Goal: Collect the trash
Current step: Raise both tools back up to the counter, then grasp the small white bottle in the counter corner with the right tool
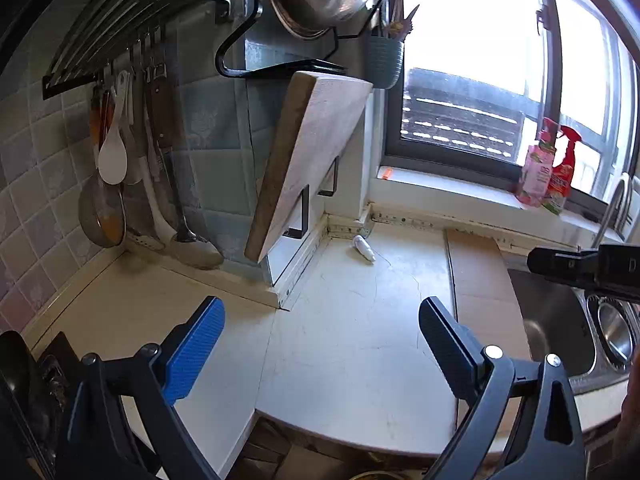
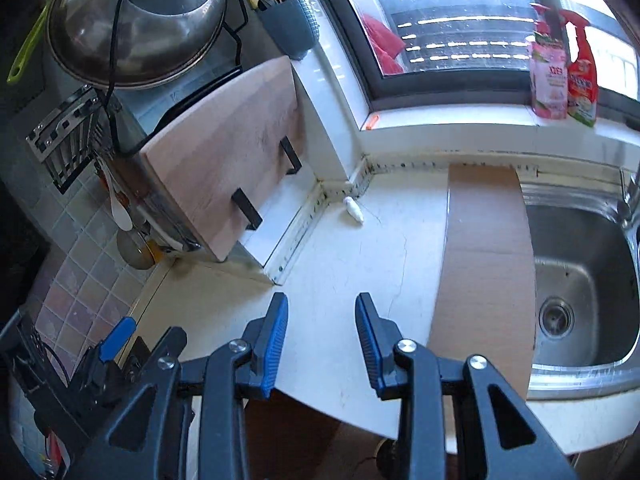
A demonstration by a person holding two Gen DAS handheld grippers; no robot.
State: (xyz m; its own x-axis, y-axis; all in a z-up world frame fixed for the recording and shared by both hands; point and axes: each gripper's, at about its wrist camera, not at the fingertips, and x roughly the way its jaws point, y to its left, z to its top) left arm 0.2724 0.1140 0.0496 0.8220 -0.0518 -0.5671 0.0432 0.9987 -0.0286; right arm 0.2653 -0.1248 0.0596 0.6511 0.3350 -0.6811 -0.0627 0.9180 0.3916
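A small white crumpled piece of trash (image 1: 364, 249) lies on the white counter near the back corner below the window; it also shows in the right wrist view (image 2: 353, 209). My left gripper (image 1: 322, 320) is open wide and empty, low over the counter's front part, well short of the trash. My right gripper (image 2: 322, 312) is open and empty above the counter's front edge, also well short of the trash. The right gripper's black body (image 1: 588, 266) shows at the right edge of the left wrist view.
A wooden cutting board (image 1: 308, 160) leans on a rack at the back left, with hanging utensils (image 1: 120, 184) beside it. A steel sink (image 2: 584, 280) lies to the right, a brown board (image 2: 484, 260) next to it. Two spray bottles (image 2: 564, 76) stand on the windowsill.
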